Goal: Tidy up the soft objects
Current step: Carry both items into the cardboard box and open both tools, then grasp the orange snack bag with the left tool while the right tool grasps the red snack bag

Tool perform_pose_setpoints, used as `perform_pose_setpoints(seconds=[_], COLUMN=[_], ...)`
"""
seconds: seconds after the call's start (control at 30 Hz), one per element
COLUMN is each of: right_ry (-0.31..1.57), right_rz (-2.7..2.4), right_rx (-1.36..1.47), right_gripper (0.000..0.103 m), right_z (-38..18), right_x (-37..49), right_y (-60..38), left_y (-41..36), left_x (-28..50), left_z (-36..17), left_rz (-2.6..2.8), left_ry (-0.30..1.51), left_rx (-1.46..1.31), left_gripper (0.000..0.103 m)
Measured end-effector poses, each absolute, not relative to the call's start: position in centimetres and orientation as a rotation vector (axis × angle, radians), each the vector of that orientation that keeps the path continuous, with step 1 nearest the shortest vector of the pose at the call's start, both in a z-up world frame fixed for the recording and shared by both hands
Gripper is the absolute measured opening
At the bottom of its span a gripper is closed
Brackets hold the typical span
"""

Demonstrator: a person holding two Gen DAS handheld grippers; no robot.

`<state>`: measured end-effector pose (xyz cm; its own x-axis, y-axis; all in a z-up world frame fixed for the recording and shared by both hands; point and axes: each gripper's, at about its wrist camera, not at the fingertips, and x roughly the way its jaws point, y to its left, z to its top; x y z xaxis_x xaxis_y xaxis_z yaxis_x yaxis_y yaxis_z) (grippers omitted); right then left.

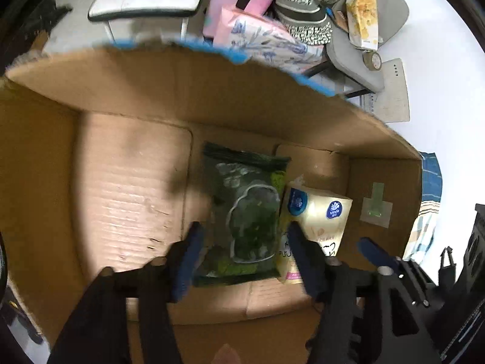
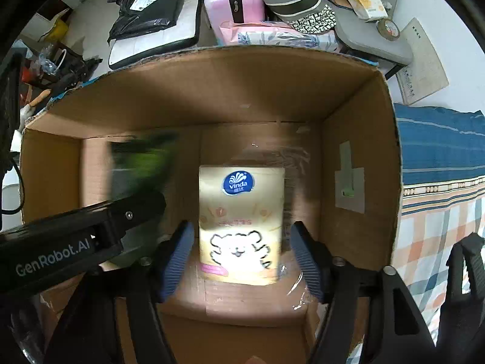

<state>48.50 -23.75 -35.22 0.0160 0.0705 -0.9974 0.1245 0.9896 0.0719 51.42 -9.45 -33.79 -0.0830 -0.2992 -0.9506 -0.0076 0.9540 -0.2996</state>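
Note:
A green soft packet (image 1: 248, 212) lies on the floor of a cardboard box (image 1: 127, 182), beside a cream Vinda tissue pack (image 1: 315, 221). My left gripper (image 1: 242, 242) is open above the green packet, its fingers on either side and apart from it. In the right wrist view the tissue pack (image 2: 241, 224) lies flat on the floor of the box (image 2: 357, 166). My right gripper (image 2: 241, 248) is open, its fingers standing clear on both sides of the pack. The green packet (image 2: 139, 157) is blurred at the left, partly hidden by my left gripper's body (image 2: 75, 236).
Behind the box are a pink suitcase (image 2: 233, 0), a floral pink pack (image 2: 272, 35), a patterned bag (image 2: 300, 3) and a grey chair (image 1: 363, 30) with a yellow packet. A black bag (image 2: 145, 3) lies on a white seat. A checked blue cloth (image 2: 439, 182) lies to the right.

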Motion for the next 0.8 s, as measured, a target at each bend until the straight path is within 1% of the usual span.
perform_pose_setpoints(seconds=[0.03,0.1,0.13,0.2,0.23,0.27,0.3,0.53,0.8], right_ry=[1.554,1.545,1.539,1.524,1.517,1.511,1.501,1.452,1.351], right_rz=[-0.042,-0.042,-0.046,-0.045,-0.045,-0.043,-0.039,-0.074,-0.102], right_rx=[0.151,0.153,0.139,0.118,0.114,0.114,0.117,0.090,0.062], right_gripper=[0.079,0.086,0.088,0.095,0.097,0.102,0.103,0.103,0.103], right_z=[-35.0,-34.4,-34.0,-33.2,-32.8,-32.3,-31.8,-29.0,-24.4], right_x=[48.3,47.9,47.6,46.8,46.4,45.8,45.2,40.8,35.3], right_y=[-23.7,-23.7,-23.5,-23.2,-23.0,-22.9,-22.7,-21.3,-20.2], left_y=[-9.3,-8.9,-8.6,-8.3,-8.1,-7.8,-7.2,-4.7,-3.5], left_x=[51.2,50.6,50.2,49.2,48.7,48.0,47.3,42.9,36.9], left_z=[-33.4,-32.2,-31.6,-30.3,-29.7,-29.0,-28.5,-24.7,-20.3], left_rz=[-0.242,-0.225,-0.216,-0.196,-0.184,-0.170,-0.157,-0.102,-0.063], left_ry=[1.626,1.585,1.563,1.518,1.493,1.471,1.446,1.321,1.216], left_rx=[-0.224,-0.177,-0.146,-0.087,-0.055,-0.032,-0.012,0.032,0.039], left_gripper=[0.070,0.082,0.084,0.094,0.095,0.095,0.095,0.095,0.095])
